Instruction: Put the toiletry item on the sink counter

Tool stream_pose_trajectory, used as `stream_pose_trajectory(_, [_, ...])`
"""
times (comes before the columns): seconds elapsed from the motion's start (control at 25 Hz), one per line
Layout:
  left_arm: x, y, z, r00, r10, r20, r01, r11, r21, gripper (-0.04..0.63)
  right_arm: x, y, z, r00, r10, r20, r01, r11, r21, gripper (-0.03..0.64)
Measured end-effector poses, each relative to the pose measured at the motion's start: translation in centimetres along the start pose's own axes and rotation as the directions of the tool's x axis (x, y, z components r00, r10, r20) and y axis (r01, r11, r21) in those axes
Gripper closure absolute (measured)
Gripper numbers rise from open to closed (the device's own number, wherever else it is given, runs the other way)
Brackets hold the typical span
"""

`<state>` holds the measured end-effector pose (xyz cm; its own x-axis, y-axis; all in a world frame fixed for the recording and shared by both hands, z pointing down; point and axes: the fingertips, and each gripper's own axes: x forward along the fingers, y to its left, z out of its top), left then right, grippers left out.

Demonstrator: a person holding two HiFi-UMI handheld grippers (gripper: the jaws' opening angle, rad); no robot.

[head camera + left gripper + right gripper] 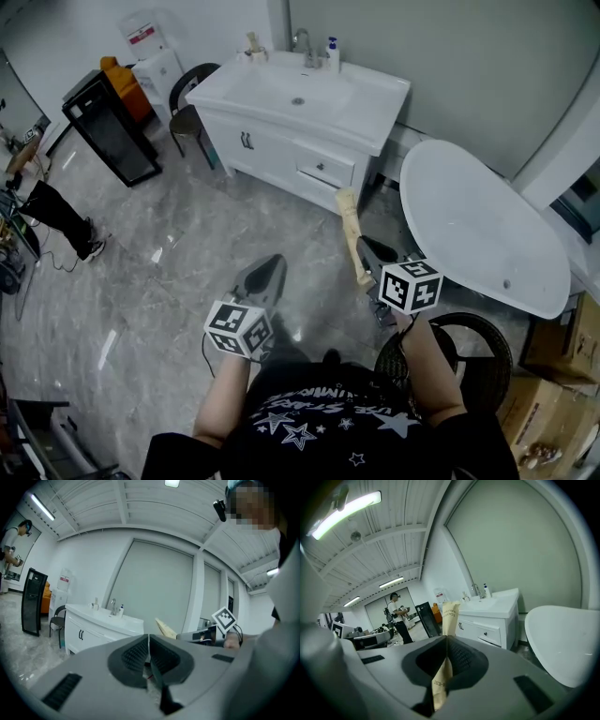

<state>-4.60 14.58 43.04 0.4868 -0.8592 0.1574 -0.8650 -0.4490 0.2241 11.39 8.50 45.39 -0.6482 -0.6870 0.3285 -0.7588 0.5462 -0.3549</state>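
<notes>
My right gripper (pixel 364 251) is shut on a long beige toothbrush packet (pixel 352 232), whose printed top sticks up past the jaws in the right gripper view (pixel 450 617). The white sink counter (pixel 367 101) with its basin and tap (pixel 302 41) stands ahead, well beyond the packet. My left gripper (pixel 266 275) is shut with nothing in it, held lower left of the right one. In the left gripper view its jaws (pixel 149 649) meet, and the packet (pixel 165 627) and right gripper show to the right.
A white bathtub (pixel 478 225) lies right of the vanity. A soap bottle (pixel 332 54) and small items sit by the tap. A black chair (pixel 187 114), a black cabinet (pixel 109 127) and a person (pixel 47 208) are at left. A wicker basket (pixel 469 349) and cartons (pixel 559 364) are near right.
</notes>
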Motion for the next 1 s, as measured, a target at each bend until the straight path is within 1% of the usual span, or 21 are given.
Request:
stream_pose_trajectory(0.24, [0.0,0.0,-0.2,1.0,0.02,-0.003,-0.02,1.0,0.017,0.575,0.2,-0.2,-0.2,1.0,0.015,0.019,-0.015,1.0,0.009,0.597])
stream_pose_trajectory(0.44, [0.0,1.9,-0.9,0.999,0.027,-0.033,-0.027,1.0,0.01,0.575,1.9,-0.2,-0.5,1.0,0.009,0.005,-0.01,0.999,0.03,0.597])
stream_pose_trajectory(0.72, [3.6,6.9,-0.6,0.998,-0.005,-0.065,0.004,1.0,-0.015,0.575,6.0,-2.3,0.3,0.999,-0.049,-0.013,0.05,0.996,0.07,0.597])
stream_pose_trajectory(0.88, [7.0,9.8,0.0,0.994,-0.049,-0.094,0.048,0.999,-0.008,0.575,9.5,-4.2,1.5,0.996,-0.093,-0.009,0.093,0.99,0.11,0.597])
stream_pose_trajectory(1.0, [9.2,12.4,0.7,0.992,-0.069,-0.107,0.068,0.998,-0.013,0.575,12.3,-5.0,2.7,0.994,-0.112,-0.011,0.112,0.987,0.117,0.597])
